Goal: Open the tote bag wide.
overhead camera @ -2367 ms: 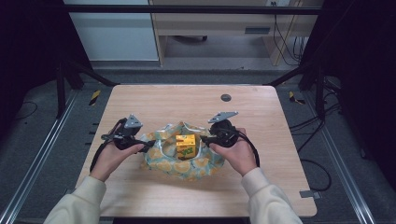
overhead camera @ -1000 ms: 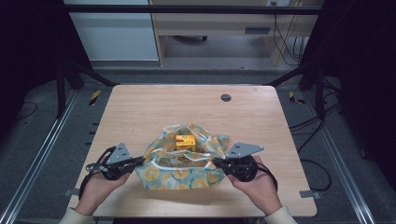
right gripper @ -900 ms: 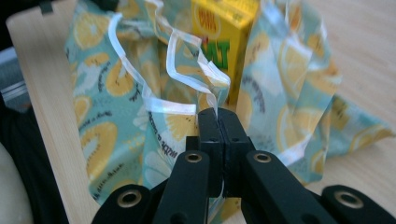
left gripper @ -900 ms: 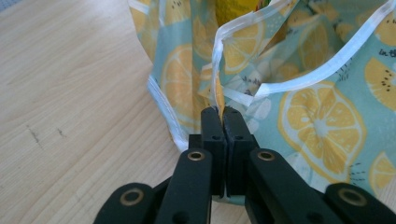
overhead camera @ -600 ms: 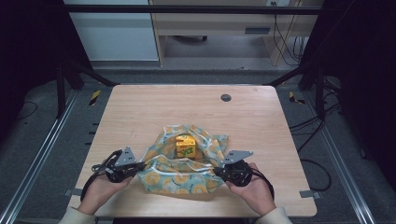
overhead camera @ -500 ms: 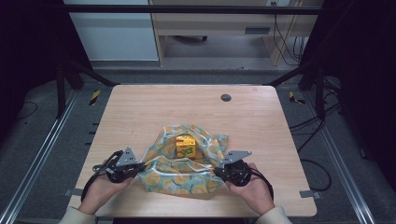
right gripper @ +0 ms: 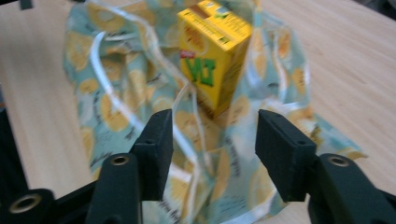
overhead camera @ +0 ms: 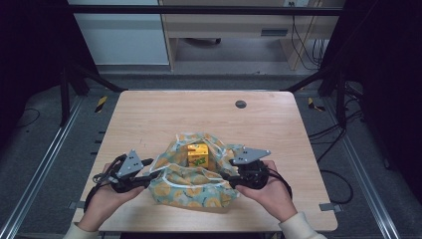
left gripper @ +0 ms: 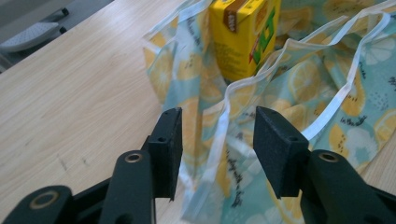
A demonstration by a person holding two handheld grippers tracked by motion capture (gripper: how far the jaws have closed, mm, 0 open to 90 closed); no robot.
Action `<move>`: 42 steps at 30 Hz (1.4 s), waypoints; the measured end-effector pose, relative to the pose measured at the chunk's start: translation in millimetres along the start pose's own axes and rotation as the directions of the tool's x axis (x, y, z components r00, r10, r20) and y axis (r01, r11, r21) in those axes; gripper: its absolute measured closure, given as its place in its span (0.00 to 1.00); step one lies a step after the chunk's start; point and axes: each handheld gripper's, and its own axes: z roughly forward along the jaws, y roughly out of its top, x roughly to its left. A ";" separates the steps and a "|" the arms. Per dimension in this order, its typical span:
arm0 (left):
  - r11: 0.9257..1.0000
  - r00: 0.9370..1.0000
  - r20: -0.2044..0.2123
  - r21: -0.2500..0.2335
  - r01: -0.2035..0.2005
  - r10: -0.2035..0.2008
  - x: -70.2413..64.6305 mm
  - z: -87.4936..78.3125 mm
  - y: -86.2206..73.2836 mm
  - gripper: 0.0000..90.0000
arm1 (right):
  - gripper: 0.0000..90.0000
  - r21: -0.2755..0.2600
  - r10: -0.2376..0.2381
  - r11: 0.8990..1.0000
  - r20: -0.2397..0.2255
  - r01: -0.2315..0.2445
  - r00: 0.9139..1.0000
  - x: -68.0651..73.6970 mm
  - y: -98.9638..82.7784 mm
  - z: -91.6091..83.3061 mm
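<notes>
Yellow carton [overhead camera: 198, 155] stands upright on the lemon-print cloth [overhead camera: 191, 186], roughly at the cloth's centre; it serves as the landmark here. Cloth lies on the counter [overhead camera: 149, 119], rumpled, with its near edge drawn up and folded toward the carton's front face, probably the first flap of a wrap.

Left gripper [overhead camera: 149, 178] sits at the carton's near-left, at the cloth's left corner. Its jaws have just been opening and stand about half apart; in the left gripper view [left gripper: 217, 140] a white-hemmed fold of cloth hangs between them, but neither pad presses on it. Cloth released.

Right gripper [overhead camera: 230, 178] sits at the carton's near-right, mirror position. Jaws likewise have just been opening, about half apart; the right gripper view [right gripper: 212, 137] shows cloth under and between them, untouched by the pads.

Judgement: both corners were let go together so the fold settles against the carton; symmetrical hold keeps the flap square.
</notes>
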 end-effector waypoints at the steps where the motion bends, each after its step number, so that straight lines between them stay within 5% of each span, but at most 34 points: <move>1: 1.000 1.000 -0.003 0.010 -0.005 0.005 -1.3 3.8 1.3 0.53 | 0.47 0.006 0.013 1.000 0.019 -0.014 1.000 -5.2 3.1 4.0; 9: 0.999 1.000 0.006 0.038 -0.011 0.011 -1.6 29.1 6.9 0.47 | 0.37 0.030 0.054 0.998 0.053 -0.056 0.997 -15.3 8.2 25.0; 18: 0.998 0.999 0.042 0.070 -0.004 0.001 2.1 46.9 -5.8 0.47 | 0.25 0.074 0.074 0.994 0.056 -0.078 0.996 -18.4 11.5 49.6; 24: 0.997 0.998 0.059 0.075 -0.009 0.005 -2.2 53.2 -3.6 0.61 | 0.25 0.085 0.085 0.992 0.059 -0.090 0.995 -19.7 12.3 55.2; 25: 0.997 0.998 0.067 0.074 -0.014 0.009 -3.3 52.6 -3.2 0.72 | 0.34 0.088 0.079 0.993 0.061 -0.084 0.995 -20.8 12.4 56.8; 28: 0.998 0.997 0.078 0.066 -0.015 0.010 -5.8 48.6 -2.5 0.82 | 0.45 0.105 0.075 0.991 0.069 -0.082 0.995 -22.4 12.4 59.3; 33: 0.998 0.988 0.152 0.061 -0.023 0.013 -11.6 40.2 -0.6 0.95 | 0.87 0.108 0.067 0.991 0.069 -0.074 0.995 -29.7 18.1 65.1; 37: 0.997 0.980 0.197 0.053 -0.048 0.036 -18.4 33.7 1.3 0.96 | 0.94 0.081 0.088 0.992 0.077 -0.094 0.993 -38.7 29.6 69.0; 42: 0.997 0.978 0.199 0.033 -0.065 0.057 -21.2 26.7 8.6 0.97 | 0.97 0.042 0.132 0.990 0.089 -0.136 0.987 -51.2 42.3 73.3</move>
